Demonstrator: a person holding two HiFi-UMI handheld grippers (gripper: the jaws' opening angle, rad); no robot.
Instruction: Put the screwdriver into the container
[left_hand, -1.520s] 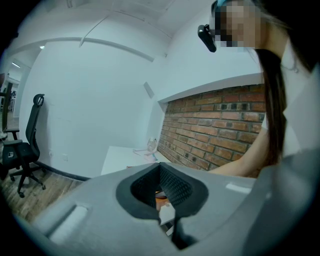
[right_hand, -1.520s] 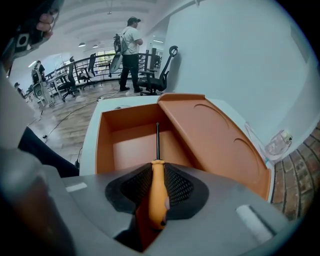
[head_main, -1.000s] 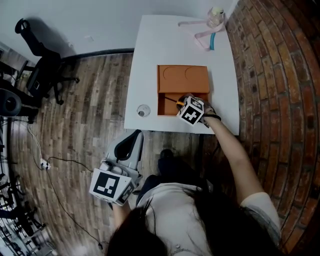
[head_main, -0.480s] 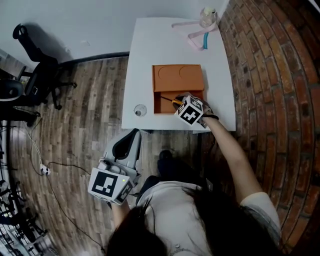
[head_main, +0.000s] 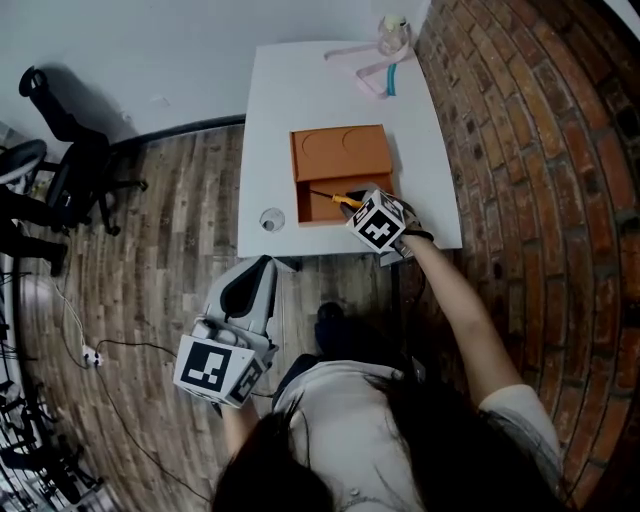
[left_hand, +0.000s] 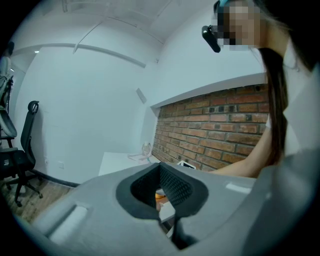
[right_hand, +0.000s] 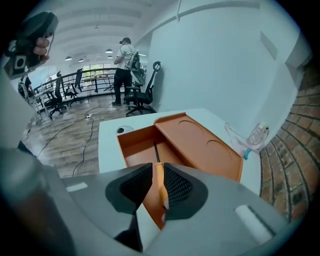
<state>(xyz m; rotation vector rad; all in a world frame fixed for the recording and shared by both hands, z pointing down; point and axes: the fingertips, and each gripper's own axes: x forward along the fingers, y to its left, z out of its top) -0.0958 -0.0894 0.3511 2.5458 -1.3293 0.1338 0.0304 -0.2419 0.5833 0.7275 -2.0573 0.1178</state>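
The orange container (head_main: 340, 152) lies on the white table (head_main: 280, 110), its open compartment (head_main: 318, 210) nearest the person. My right gripper (head_main: 358, 208) hovers at that compartment's right end, shut on the screwdriver's orange handle (head_main: 346, 200). The dark shaft (head_main: 322, 195) points left over the compartment. In the right gripper view the handle (right_hand: 159, 181) sits between the pads and the shaft (right_hand: 156, 151) reaches over the compartment (right_hand: 137, 145). My left gripper (head_main: 252, 288) hangs open and empty over the floor, below the table's near edge; in its own view the left gripper (left_hand: 160, 196) faces the table.
A small round object (head_main: 271, 218) sits near the table's front left corner. A clear cup (head_main: 392, 35), pink strips and a teal item (head_main: 391, 80) lie at the far end. A brick wall (head_main: 540, 150) runs along the right. Office chairs (head_main: 70, 150) stand at the left.
The right gripper has shifted slightly right relative to the container, and the screwdriver's shaft now shows over the open compartment. The left gripper has stayed low over the floor.
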